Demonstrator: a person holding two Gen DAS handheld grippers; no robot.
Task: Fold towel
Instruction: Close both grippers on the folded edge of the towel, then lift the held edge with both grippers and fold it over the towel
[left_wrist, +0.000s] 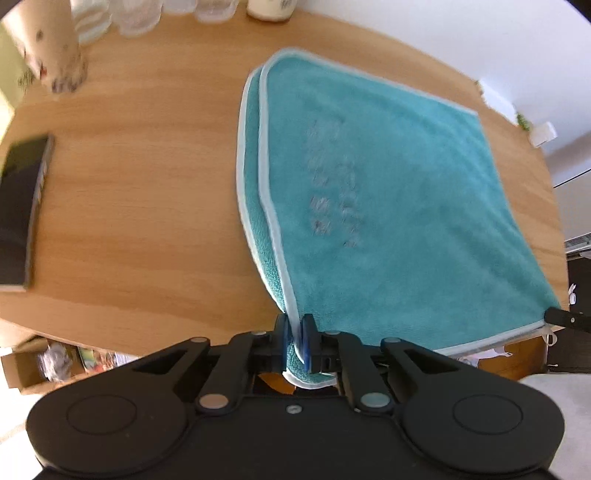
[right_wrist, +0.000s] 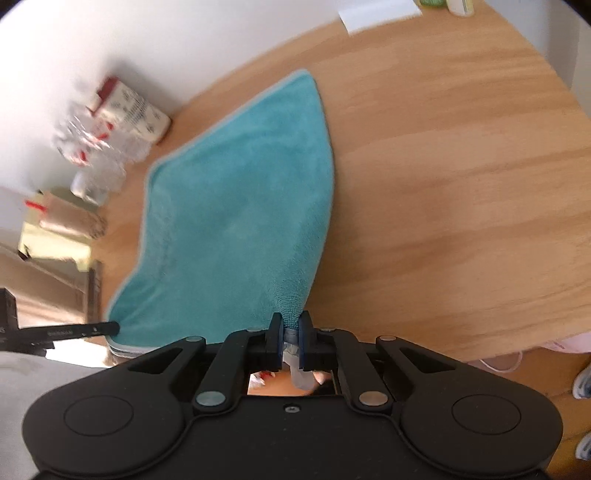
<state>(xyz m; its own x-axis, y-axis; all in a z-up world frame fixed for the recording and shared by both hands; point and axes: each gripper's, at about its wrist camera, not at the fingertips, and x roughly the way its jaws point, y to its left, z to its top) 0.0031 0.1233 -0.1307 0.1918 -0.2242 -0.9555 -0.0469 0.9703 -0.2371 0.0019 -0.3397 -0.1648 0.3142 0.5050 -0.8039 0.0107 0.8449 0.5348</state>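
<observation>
Embroidered lettering on teal towel (left_wrist: 388, 206), too blurred to read

blurred lettering (left_wrist: 334, 181) on towel (left_wrist: 406, 206)

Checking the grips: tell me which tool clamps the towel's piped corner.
The left tool: pale piping runs between its fingers. The right tool pinches a plain fold of the towel.

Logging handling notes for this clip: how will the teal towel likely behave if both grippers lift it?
The teal towel is probably floppy: it bunches where the left gripper and right gripper pinch it. It likely sags between the corners. The plush pile suggests it won't slip easily.
</observation>
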